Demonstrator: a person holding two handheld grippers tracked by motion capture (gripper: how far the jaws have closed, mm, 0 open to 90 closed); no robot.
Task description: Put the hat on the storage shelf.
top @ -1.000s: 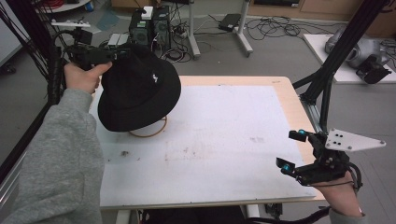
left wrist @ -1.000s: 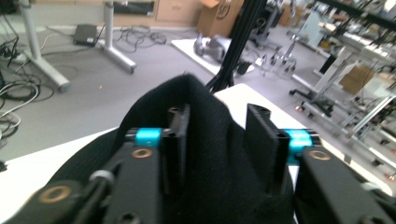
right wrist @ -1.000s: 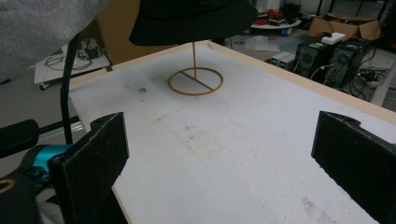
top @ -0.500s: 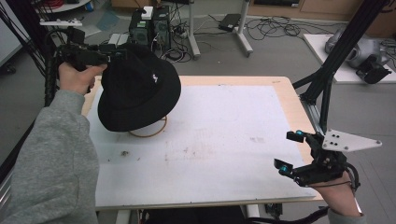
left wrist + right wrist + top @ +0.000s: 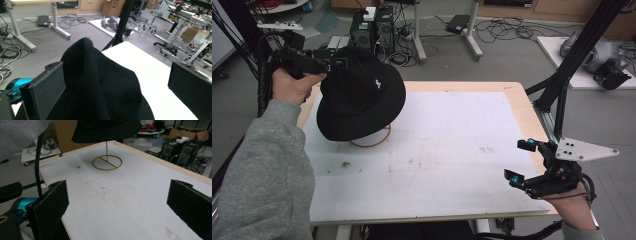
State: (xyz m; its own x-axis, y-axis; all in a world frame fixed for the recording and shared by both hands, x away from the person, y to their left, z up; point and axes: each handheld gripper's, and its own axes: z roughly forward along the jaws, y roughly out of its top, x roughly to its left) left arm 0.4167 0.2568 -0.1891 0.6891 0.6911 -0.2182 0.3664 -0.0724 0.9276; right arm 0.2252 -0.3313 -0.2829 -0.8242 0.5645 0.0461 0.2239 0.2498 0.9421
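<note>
- Black hat [image 5: 361,95]: soft felt-like fabric, round crown, wide floppy brim, small white mark on crown side. Sits on a thin wooden stand [image 5: 371,140] w/ a ring base and cross bar; in right gripper view the upright rod [image 5: 106,150] rises from the ring into the hat.
- Stand is on the white table top [image 5: 447,150], far-left part; top is matte, smudged, w/ a pale wood edge.
- Your left gripper [image 5: 328,64] is at the hat's far-left side, level w/ the crown. Left gripper view: jaws wide apart, hat crown [image 5: 100,85] between the flat dark pads; left pad looks just beside the cloth, contact unclear, right pad well clear of it.
- Your right gripper [image 5: 519,161] is at the table's near-right edge, well apart from the hat, jaws wide, nothing between them. Grey three-cornered plate [image 5: 584,149] on top.
</note>
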